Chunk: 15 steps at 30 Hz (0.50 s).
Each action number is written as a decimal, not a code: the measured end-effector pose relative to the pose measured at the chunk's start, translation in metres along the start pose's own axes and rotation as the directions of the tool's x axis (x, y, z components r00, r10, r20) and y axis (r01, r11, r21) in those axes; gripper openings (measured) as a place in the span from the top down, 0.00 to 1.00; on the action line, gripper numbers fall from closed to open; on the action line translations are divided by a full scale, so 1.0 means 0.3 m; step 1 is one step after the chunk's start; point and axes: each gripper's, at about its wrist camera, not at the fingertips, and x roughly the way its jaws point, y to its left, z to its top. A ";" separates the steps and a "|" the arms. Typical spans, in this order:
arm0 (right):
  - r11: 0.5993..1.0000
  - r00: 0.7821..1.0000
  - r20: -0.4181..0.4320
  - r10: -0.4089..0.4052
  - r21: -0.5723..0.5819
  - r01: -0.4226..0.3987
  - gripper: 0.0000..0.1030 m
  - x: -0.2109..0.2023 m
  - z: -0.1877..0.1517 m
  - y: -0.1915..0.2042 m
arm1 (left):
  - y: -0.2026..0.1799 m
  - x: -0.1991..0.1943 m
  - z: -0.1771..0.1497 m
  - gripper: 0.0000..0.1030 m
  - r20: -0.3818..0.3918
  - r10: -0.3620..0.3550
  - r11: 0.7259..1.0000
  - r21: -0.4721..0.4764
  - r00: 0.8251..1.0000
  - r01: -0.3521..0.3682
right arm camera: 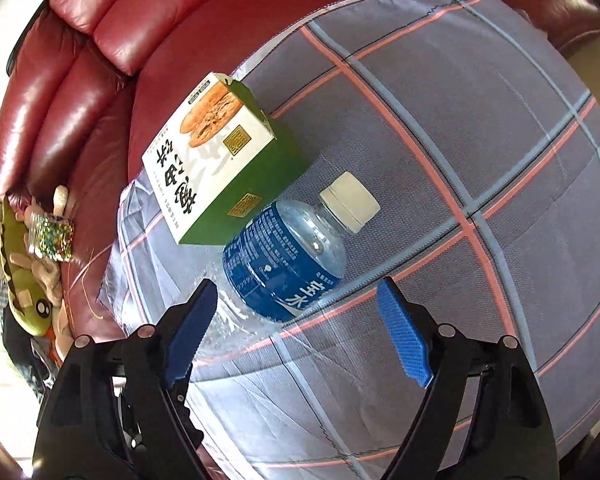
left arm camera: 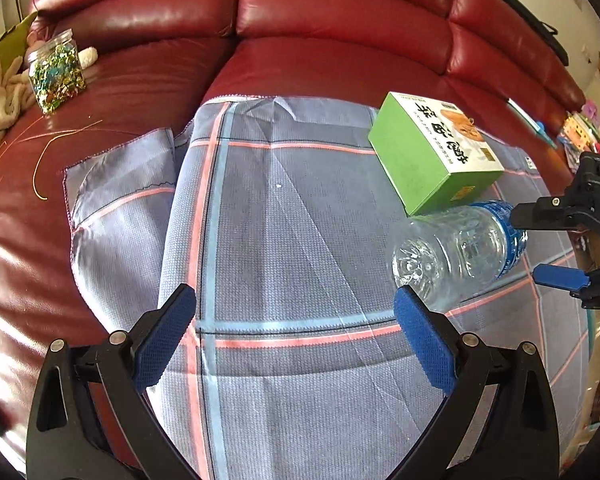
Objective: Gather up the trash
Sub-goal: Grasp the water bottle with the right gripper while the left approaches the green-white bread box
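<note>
1. Right gripper (right arm camera: 296, 328): jaws stand wide, nothing pressed between the pads. The plastic bottle (right arm camera: 284, 256) lies on its side straight ahead of the fingertips, its clear lower body between the two pads, its white cap (right arm camera: 350, 202) pointing away from the tool. No contact is visible on either pad.

2. Left gripper (left arm camera: 296, 336): jaws wide and empty, over bare plaid cloth (left arm camera: 300, 200). The bottle sits ahead and to the right of its right-hand finger; the green box (left arm camera: 432, 152) lies further ahead on that same side.

3. Risk, rolling: the bottle is round and rests on soft cloth over a sofa cushion (left arm camera: 340, 64). If one pad lands first, it will likely roll away from the tool before the other closes.

4. Risk, crushing: the clear wall looks thin and the bottle appears empty. A hard squeeze there may buckle it and let it slip; the labelled band just beyond the tips seems stiffer.

5. Risk, neighbour: the box touches or overlaps the bottle on the left of the right tool. The left-hand finger could catch its corner, shifting both.

6. Risk, cloth: closing too low may pinch fabric with the bottle.

7. Risk, collision: the tools are near one another around the bottle.
</note>
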 end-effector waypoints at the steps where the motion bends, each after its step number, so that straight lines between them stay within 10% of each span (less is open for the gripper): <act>1: 1.000 1.000 0.000 0.001 0.009 -0.001 0.24 0.014 0.004 0.004 | -0.004 0.012 0.003 0.04 -0.004 -0.002 1.000 0.004 1.000 0.003; 15: 0.990 0.994 -0.092 0.058 -0.125 -0.069 0.33 0.104 -0.003 -0.001 | -0.143 0.031 -0.056 0.04 -0.032 -0.118 0.985 0.124 0.993 0.121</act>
